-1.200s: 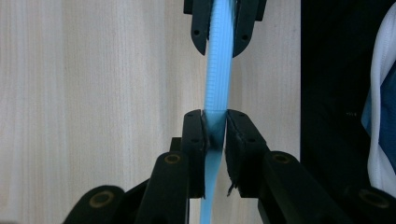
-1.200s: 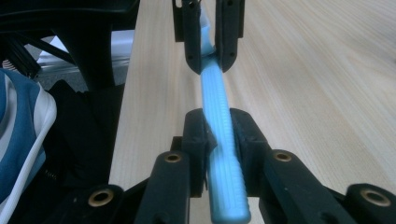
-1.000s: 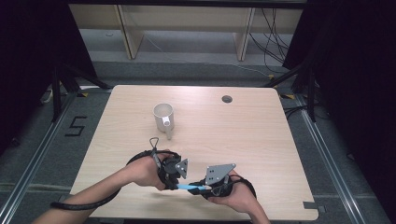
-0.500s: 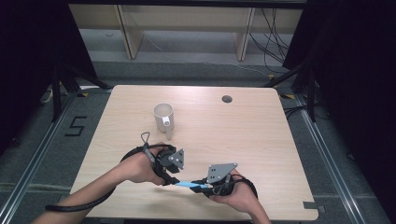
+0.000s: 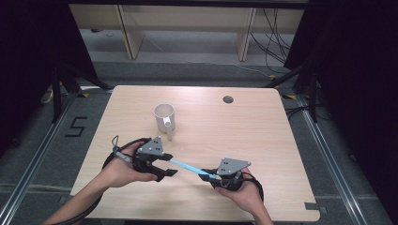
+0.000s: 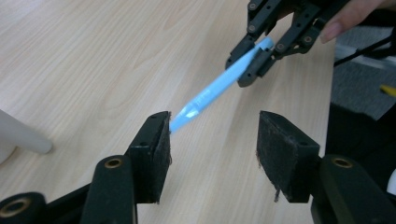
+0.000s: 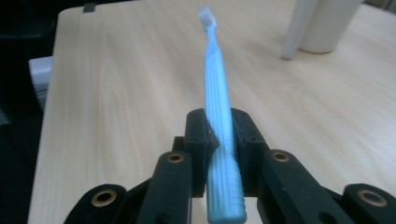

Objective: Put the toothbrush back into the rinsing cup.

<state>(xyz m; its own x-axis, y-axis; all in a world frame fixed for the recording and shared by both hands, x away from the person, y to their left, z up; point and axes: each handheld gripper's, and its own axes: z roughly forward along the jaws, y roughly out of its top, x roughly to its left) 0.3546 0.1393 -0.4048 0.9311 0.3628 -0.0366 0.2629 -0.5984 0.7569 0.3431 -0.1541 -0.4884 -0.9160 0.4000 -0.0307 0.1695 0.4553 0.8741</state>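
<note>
A large dark "5" (image 5: pixel 76 126) is marked on the grey floor (image 5: pixel 56 154), at about nine o'clock from the table (image 5: pixel 263 136), just off its left edge. The blue toothbrush (image 6: pixel 212 91) carries a short pale print on its handle in the left gripper view, too blurred to read. Nothing else bears legible writing.

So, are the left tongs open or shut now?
Open: the left tongs have just been opening; their pads stand apart, and the toothbrush stays in the right tongs.
</note>
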